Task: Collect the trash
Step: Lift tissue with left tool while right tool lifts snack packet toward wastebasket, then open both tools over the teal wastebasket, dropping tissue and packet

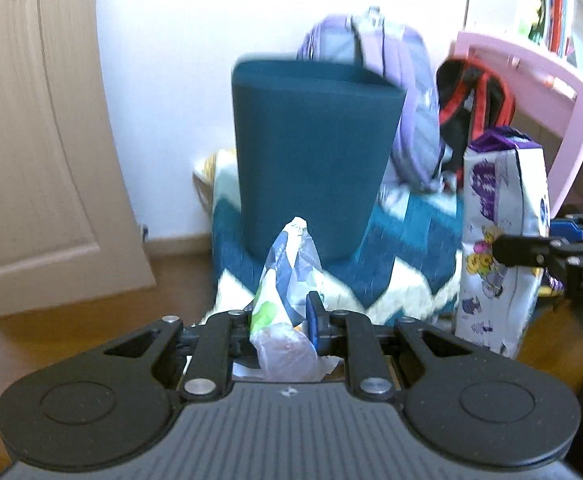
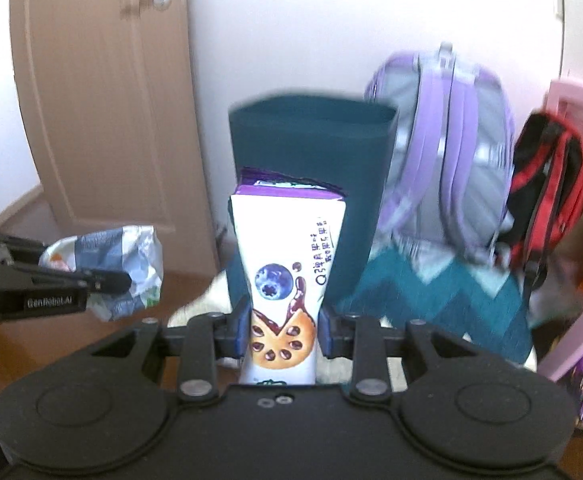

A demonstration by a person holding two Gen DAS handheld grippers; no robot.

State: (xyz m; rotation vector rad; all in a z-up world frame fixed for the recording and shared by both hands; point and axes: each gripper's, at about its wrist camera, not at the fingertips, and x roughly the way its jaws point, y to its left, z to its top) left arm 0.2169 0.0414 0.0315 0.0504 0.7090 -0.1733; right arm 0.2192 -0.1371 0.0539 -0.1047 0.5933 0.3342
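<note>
While both pieces of trash are already in hand, the step in progress appears to be the carry to the bin. In the lower centre of the left wrist view, the left gripper (image 1: 283,320) is clamped on a crumpled wrapper (image 1: 287,280), a thin, creased plastic film printed in blue, white and green. In the lower centre of the right wrist view, the right gripper (image 2: 283,326) is clamped on a snack box (image 2: 287,264), a rigid, glossy white carton with a purple top and a blueberry print, held upright. Beyond both, at frame centre, stands the waste bin (image 2: 311,152), a dark teal, matte, tapered container with an open rim, resting on a fuzzy teal-and-white zigzag rug (image 2: 443,296). The next move probably calls for bringing each item above the rim before release. Farther back, a purple backpack (image 2: 447,128) leans against the wall.
</note>
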